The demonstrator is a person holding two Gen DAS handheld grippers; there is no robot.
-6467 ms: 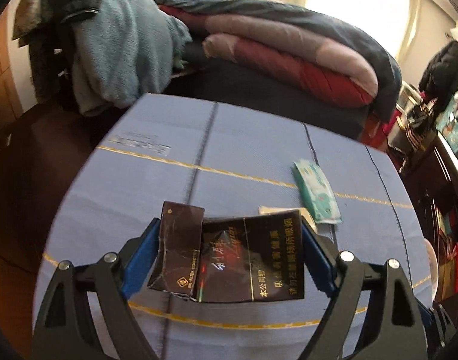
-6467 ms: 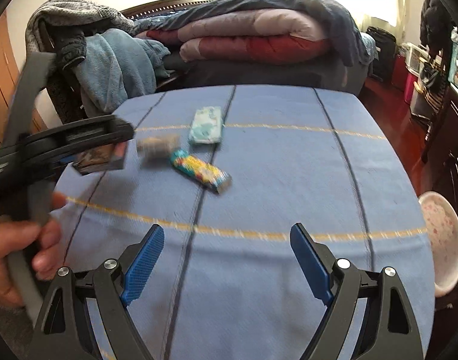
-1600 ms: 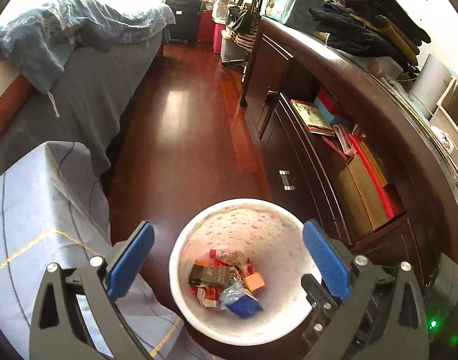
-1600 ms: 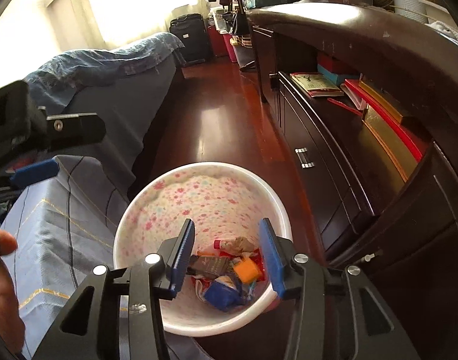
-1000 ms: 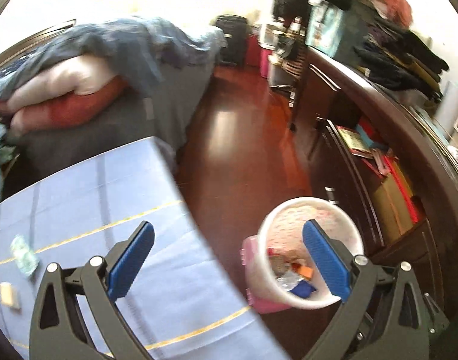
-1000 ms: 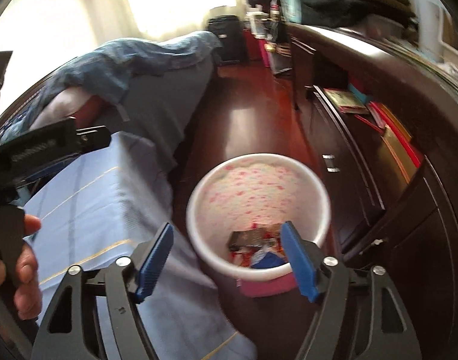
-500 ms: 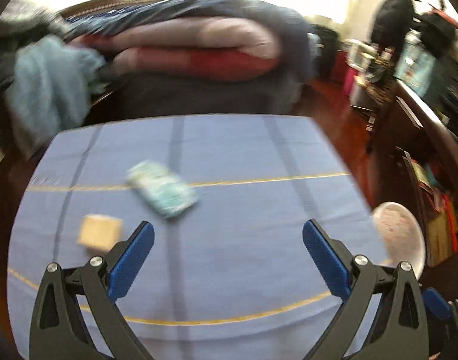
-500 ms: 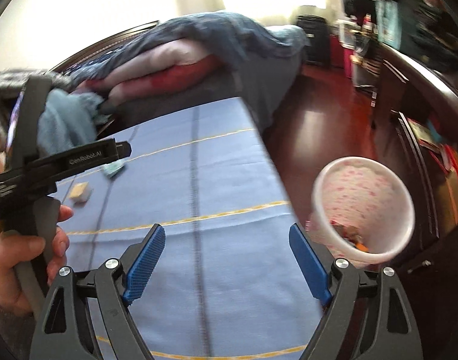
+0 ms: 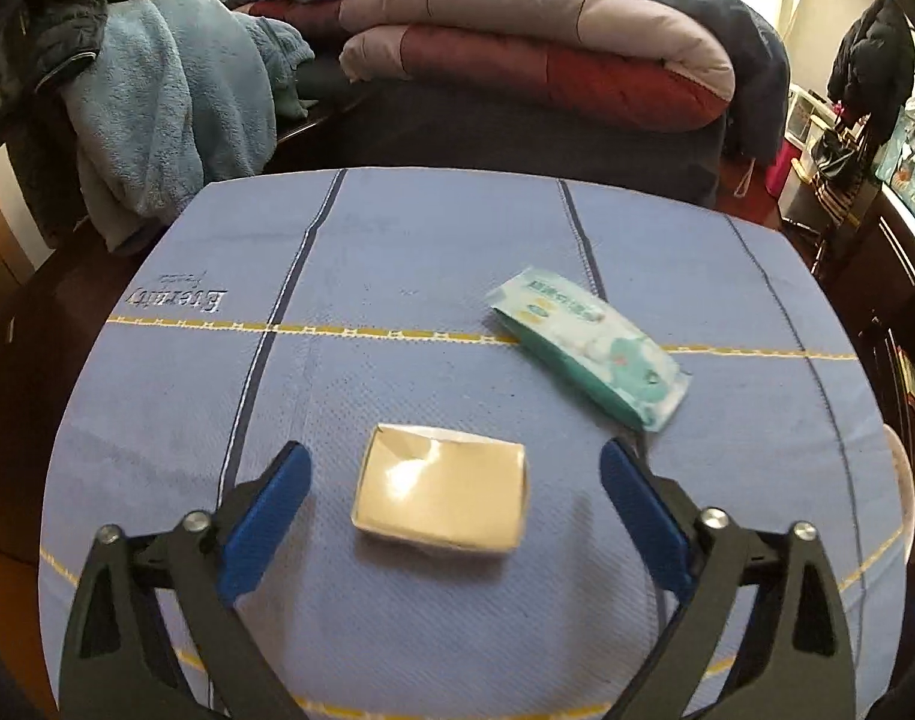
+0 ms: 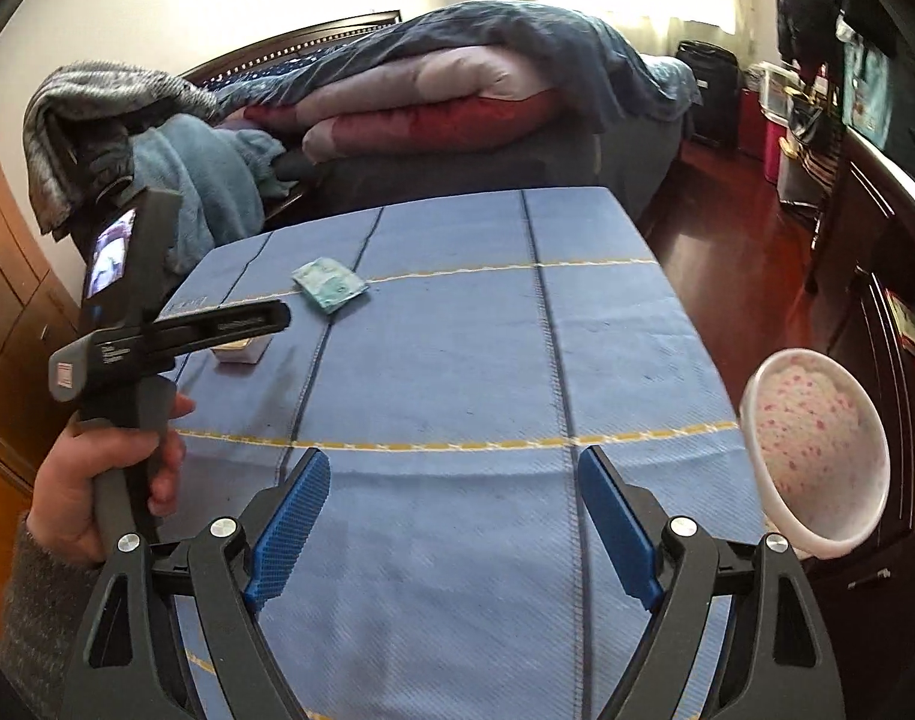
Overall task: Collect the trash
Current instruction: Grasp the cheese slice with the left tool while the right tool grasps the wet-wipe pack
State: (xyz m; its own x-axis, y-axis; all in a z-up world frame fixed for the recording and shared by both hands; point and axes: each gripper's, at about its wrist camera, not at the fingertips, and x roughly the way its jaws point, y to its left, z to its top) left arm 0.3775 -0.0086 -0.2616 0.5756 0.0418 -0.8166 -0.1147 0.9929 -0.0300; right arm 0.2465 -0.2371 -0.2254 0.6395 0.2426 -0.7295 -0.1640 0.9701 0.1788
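The pick-up of the small cream box (image 9: 440, 495) looks to be the step in hand — the left gripper (image 9: 451, 495) straddles it with fingers wide, touching nothing, so it should drop and close, while the right gripper (image 10: 454, 525) hangs wide and empty nearer the flowered bin (image 10: 817, 444), the green tissue pack (image 9: 586, 343) lying just beyond the box.

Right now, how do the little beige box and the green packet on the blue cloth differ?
The beige box is plain, stiff and blocky; the green packet is printed, soft and flat. The box lies straight between the open left tool's fingers; the packet lies slanted, farther off to the right. Both rest untouched on the blue cloth.
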